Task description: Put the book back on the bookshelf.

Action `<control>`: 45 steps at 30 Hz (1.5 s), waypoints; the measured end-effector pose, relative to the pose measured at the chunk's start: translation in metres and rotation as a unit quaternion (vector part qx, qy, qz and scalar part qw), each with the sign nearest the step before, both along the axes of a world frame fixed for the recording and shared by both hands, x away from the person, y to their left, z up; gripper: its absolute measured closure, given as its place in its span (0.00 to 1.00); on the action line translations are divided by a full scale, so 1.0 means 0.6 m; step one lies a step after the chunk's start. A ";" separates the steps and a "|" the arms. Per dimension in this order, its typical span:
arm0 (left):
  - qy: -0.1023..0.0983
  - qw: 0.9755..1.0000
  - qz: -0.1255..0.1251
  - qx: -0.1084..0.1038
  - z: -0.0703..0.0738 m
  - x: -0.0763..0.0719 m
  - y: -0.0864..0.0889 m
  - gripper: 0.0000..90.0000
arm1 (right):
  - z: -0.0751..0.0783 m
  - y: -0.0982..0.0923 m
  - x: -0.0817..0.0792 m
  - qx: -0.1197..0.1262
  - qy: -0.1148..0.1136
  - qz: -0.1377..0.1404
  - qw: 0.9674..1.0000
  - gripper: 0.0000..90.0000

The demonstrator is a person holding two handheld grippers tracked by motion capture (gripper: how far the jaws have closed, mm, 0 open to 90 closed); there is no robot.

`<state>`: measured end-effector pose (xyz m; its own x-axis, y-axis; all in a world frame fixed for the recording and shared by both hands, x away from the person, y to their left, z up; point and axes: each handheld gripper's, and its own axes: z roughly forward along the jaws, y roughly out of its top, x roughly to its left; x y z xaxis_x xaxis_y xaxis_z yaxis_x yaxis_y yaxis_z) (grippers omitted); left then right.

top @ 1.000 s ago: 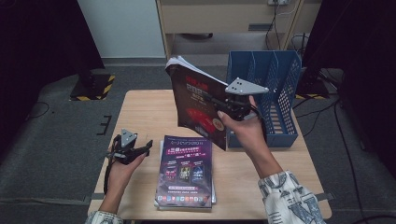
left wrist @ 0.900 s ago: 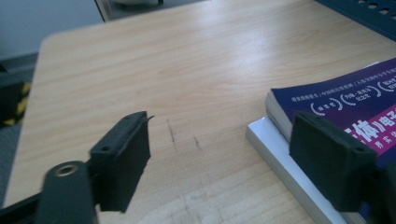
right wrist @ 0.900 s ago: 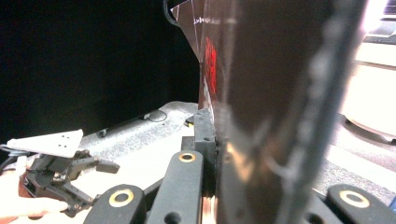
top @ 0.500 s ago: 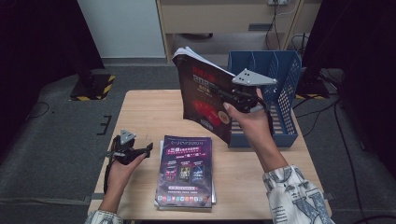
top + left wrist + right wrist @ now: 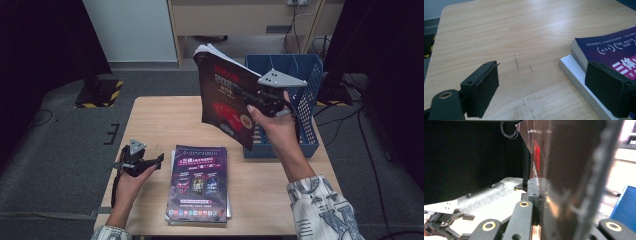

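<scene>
Wooden counter (image 5: 150, 120) from the high view: right tool (image 5: 255, 95) pinching a dark book (image 5: 225, 100), held upright in the air at 12 o'clock from the purple magazine (image 5: 199, 180), just beside the blue rack (image 5: 305, 85). Left tool (image 5: 160, 159) low at 9 o'clock of the magazine.

Left gripper view: jaws just spread wide, nothing between them, magazine stack (image 5: 609, 50) at 3 o'clock.

Right gripper view: pressed onto the book (image 5: 564, 182).
</scene>
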<state>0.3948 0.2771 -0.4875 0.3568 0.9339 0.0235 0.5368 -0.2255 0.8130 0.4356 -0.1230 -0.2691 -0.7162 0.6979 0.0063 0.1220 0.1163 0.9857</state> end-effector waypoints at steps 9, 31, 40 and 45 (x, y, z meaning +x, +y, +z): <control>-0.001 1.000 0.001 0.001 0.001 -0.001 -0.001 0.13 | 0.003 -0.023 -0.003 0.004 -0.001 -0.014 1.000 0.96; 0.000 1.000 0.002 0.003 0.000 0.000 -0.002 0.13 | 0.002 -0.095 -0.008 0.007 -0.002 -0.065 0.998 0.96; 0.000 1.000 0.001 0.002 0.000 -0.001 -0.001 0.13 | -0.001 -0.118 -0.010 0.007 -0.002 -0.083 0.997 0.96; 0.000 1.000 -0.001 0.003 -0.001 0.000 -0.003 0.13 | -0.003 -0.129 -0.009 0.006 -0.001 -0.093 0.996 0.96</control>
